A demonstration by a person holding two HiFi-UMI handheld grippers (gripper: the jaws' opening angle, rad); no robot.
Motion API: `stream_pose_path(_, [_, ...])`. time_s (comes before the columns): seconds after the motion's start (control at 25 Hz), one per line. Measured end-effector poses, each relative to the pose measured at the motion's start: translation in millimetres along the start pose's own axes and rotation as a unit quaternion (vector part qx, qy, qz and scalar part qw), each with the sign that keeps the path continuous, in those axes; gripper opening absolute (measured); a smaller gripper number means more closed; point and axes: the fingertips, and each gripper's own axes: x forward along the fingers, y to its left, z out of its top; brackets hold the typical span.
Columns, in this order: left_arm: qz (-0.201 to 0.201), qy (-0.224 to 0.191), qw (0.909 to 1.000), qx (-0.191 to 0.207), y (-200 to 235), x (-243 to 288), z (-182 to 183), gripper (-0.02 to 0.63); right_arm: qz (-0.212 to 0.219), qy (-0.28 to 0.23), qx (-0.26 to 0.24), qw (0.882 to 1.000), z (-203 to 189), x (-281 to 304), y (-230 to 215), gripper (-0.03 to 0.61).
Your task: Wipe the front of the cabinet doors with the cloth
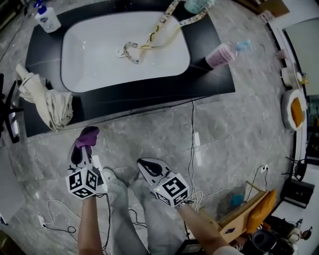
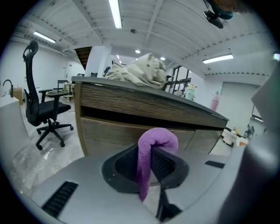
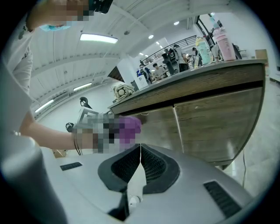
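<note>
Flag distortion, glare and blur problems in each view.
Head view: strong fisheye bends the counter, and the white sink is nearly blown out. Left gripper view: round black vignette, ceiling light clipped, purple cloth sharp. Right gripper view: same vignette, cabinet doors bowed, mosaic patch mid-left.

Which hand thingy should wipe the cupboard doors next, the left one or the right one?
Left. The left gripper is shut on the purple cloth and faces the wooden cabinet doors. The right gripper is shut with nothing between its jaws.
</note>
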Motion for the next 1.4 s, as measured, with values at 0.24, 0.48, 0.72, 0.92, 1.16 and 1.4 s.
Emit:
stream_pose_path(0.24, [-0.042, 0.017, 0.9989, 0.004, -83.3, 32.6, -14.3, 0.057, -0.01, -0.004, 0.014, 1.0, -15.2, -41.7, -31.9, 0.028])
stream_pose_path(0.48, [-0.07, 0.039, 0.9962, 0.034, -112.1, 71.8, -28.9, 0.057, -0.037, -0.008, 0.043, 0.998, -34.4, -52.2, -58.7, 0.028])
stream_pose_path(0.72, [-0.077, 0.049, 0.9955, 0.027, -92.6, 105.5, -33.4, 0.057, -0.073, -0.013, 0.057, 0.996, -46.3, -42.3, -67.1, 0.028])
stream_pose_path(0.92, [-0.084, 0.051, 0.9947, 0.03, -54.3, 97.7, -33.9, 0.057, -0.092, -0.021, 0.065, 0.993, -42.2, -24.3, -49.3, 0.028])
stream_pose_path(1.16, [-0.077, 0.056, 0.9947, 0.038, 17.4, 83.2, -27.7, 0.057, -0.084, -0.008, 0.068, 0.994, -38.9, 26.9, -10.9, 0.028])
stream_pose_path(1.4, [-0.061, 0.064, 0.9946, 0.055, 98.3, 65.8, -20.1, 0.057, -0.03, -0.002, 0.048, 0.998, -16.0, 98.2, 52.2, 0.028])
